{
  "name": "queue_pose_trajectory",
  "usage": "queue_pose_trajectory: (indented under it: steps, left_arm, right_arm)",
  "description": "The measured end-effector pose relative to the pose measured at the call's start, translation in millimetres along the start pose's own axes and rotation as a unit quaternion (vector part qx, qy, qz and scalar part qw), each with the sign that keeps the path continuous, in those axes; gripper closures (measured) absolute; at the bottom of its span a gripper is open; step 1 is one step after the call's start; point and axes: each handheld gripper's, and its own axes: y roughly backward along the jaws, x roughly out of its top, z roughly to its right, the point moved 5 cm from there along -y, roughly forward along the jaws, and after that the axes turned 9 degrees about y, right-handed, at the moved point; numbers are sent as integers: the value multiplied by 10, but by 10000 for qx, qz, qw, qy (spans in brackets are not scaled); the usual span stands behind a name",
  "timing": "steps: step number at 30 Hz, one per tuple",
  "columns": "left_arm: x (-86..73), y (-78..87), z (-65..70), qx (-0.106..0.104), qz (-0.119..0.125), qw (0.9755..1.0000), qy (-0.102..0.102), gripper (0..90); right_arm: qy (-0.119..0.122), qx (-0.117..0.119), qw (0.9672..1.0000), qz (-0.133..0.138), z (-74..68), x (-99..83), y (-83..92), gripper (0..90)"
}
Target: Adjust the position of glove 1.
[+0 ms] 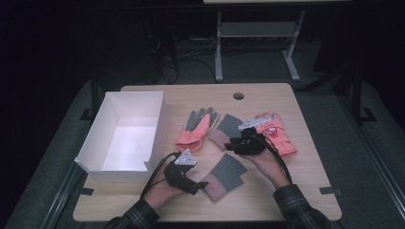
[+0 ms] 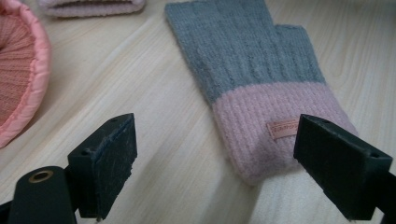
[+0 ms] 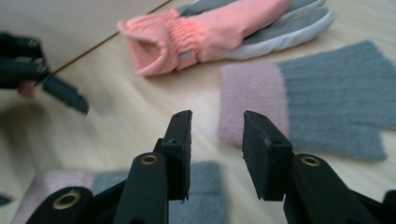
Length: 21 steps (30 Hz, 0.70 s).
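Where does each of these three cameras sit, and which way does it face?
High view: above the person's side, looking forward and down on the table, white box and gloves; forearms, hands and both grippers show.
Left gripper view: rides the left gripper, facing the grey-pink mitt between its open jaws.
Right gripper view: rides the right gripper, jaws apart, empty, facing the other grey-pink mitt and coral glove.
All three views share the coral glove.

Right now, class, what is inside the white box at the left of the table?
The white box looks empty: its bare white floor and inner walls show. The strip just behind its near wall is hidden.
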Motion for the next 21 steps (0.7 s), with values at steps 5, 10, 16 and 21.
queue_pose_trajectory:
  steps: [5,10,16,21]
  left_arm:
    - [2,5,1,-6,4,10000,6,128]
    - [2,15,-8,23,-14,10000,4,128]
    - [4,27,-7,33,10,10000,-24,128]
    - [3,32,-10,34,32,10000,31,128]
  right_arm:
    - [-52,-53,10000,-39,161,111,-50,636]
    - [-65,-149,9999,-46,302,234,-71,639]
    - [-124,-283,9995,73,466,365,-137,649]
    - [-278,-309,9991,33,554,320,-251,649]
